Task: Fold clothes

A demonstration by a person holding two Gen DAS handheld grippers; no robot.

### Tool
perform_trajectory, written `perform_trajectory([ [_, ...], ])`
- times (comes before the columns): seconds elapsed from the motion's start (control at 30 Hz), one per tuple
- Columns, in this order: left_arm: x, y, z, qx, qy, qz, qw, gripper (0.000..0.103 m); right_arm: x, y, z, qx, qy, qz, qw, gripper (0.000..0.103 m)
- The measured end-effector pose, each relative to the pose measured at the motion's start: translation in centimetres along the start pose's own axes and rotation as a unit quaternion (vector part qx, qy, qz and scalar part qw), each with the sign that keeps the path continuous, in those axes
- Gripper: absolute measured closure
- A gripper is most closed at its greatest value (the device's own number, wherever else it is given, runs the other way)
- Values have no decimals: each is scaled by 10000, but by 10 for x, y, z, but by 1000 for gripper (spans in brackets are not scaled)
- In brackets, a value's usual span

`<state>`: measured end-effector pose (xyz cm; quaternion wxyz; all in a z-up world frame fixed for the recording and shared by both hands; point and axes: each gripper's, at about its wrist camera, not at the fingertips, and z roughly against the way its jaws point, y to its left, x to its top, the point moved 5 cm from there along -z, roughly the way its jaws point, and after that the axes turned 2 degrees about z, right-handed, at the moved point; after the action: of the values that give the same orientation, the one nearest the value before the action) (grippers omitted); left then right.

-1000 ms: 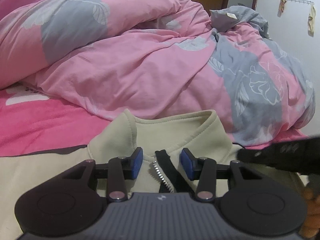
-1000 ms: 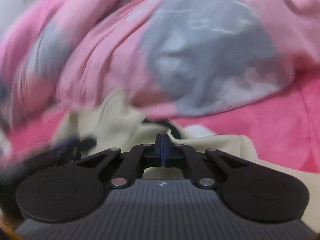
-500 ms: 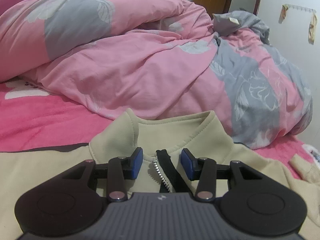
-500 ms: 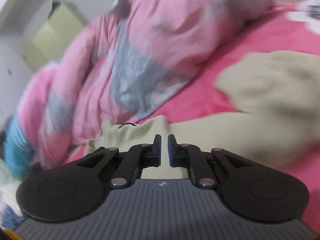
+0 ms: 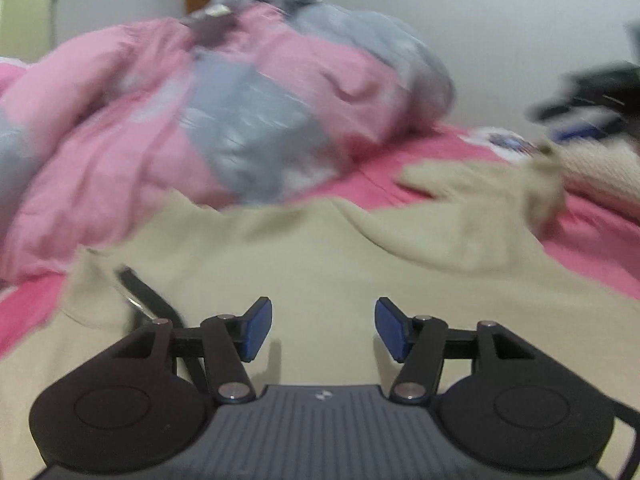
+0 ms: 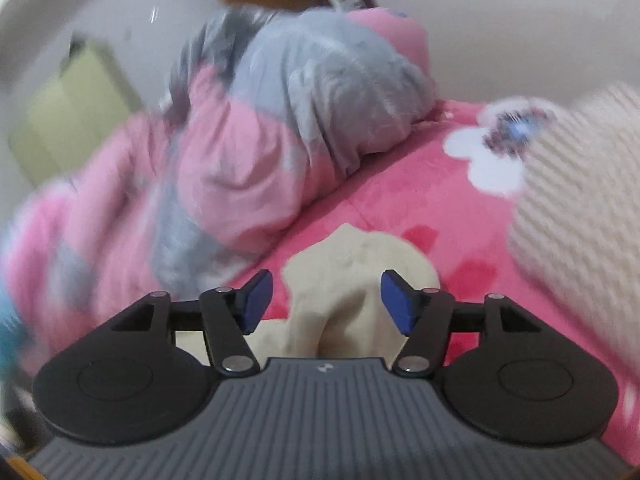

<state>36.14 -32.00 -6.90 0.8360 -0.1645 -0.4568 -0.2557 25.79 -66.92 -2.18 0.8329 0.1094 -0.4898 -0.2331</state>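
A beige zip-up garment (image 5: pixel 320 264) lies spread on the pink bed sheet, its dark zipper (image 5: pixel 140 292) at the lower left of the left wrist view. My left gripper (image 5: pixel 323 328) hovers open just over the garment's chest, nothing between its blue pads. One beige sleeve (image 5: pixel 480 188) stretches to the right, where the other gripper (image 5: pixel 592 96) shows as a dark blur above it. In the right wrist view my right gripper (image 6: pixel 326 300) is open, with the sleeve end (image 6: pixel 360 280) lying bunched between and below its fingers, not clamped.
A rumpled pink and grey floral duvet (image 5: pixel 192 120) is heaped behind the garment, also filling the left of the right wrist view as the duvet (image 6: pixel 240 140). A cream knitted garment (image 6: pixel 580 200) lies at the right on the pink sheet (image 6: pixel 400 200). Walls and a wooden door stand behind.
My left gripper has swung right from the collar and zipper to the garment's chest and opened wider. My right gripper has gone from shut to wide open over the sleeve end.
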Motion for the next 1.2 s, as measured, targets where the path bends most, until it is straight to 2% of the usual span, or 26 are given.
perform_trajectory([
  [0.07, -11, -12, -2, -84, 132, -74, 9998, 44, 7, 8, -33, -329, 187, 599, 9975, 40],
  [0.17, -27, -29, -5, -210, 330, -186, 9991, 43, 24, 10, -80, -496, 410, 901, 9939, 37],
  [0.23, -31, -20, -7, -228, 351, 52, 9991, 43, 33, 2, -109, -559, 678, 953, 9916, 34],
  [0.4, -34, -19, -4, -325, 247, 161, 9990, 43, 33, -17, -166, -700, 1334, 1109, 9824, 34],
  [0.47, -35, -17, -5, -367, 223, 221, 9988, 43, 26, -21, -184, -882, 1579, 1300, 9749, 34],
  [0.57, -35, -17, -5, -391, 204, 262, 9987, 43, 22, -24, -191, -719, 1667, 1229, 9757, 36],
  [0.6, -35, -17, -5, -399, 198, 275, 9986, 43, 21, -25, -190, -656, 1653, 1165, 9771, 41],
  [0.63, -35, -17, -5, -396, 194, 273, 9987, 43, 19, -24, -188, -551, 1656, 1106, 9784, 61],
  [0.67, -35, -17, -5, -393, 191, 270, 9987, 43, 17, -21, -185, -366, 1675, 1105, 9790, 90],
  [0.7, -35, -17, -5, -395, 184, 276, 9987, 43, 17, -18, -180, -269, 1666, 1121, 9793, 93],
  [0.8, -35, -15, -6, -443, 189, 350, 9982, 43, 24, -6, -155, -245, 1352, 1317, 9817, 94],
  [0.9, -35, -12, -6, -500, 192, 428, 9976, 43, 49, 3, -101, 309, 406, 1100, 9926, 95],
  [0.97, -35, -11, -6, -523, 191, 460, 9974, 43, 68, 9, -52, 850, -240, 1024, 9908, 95],
  [1.03, -35, -10, -6, -544, 190, 490, 9971, 43, 83, 13, -3, 1476, -912, 946, 9803, 95],
  [1.1, -36, -10, -6, -556, 187, 510, 9970, 43, 97, 14, 48, 2080, -1603, 860, 9611, 95],
  [1.2, -36, -9, -6, -571, 183, 535, 9968, 43, 109, 7, 93, 2512, -2221, 374, 9414, 95],
])
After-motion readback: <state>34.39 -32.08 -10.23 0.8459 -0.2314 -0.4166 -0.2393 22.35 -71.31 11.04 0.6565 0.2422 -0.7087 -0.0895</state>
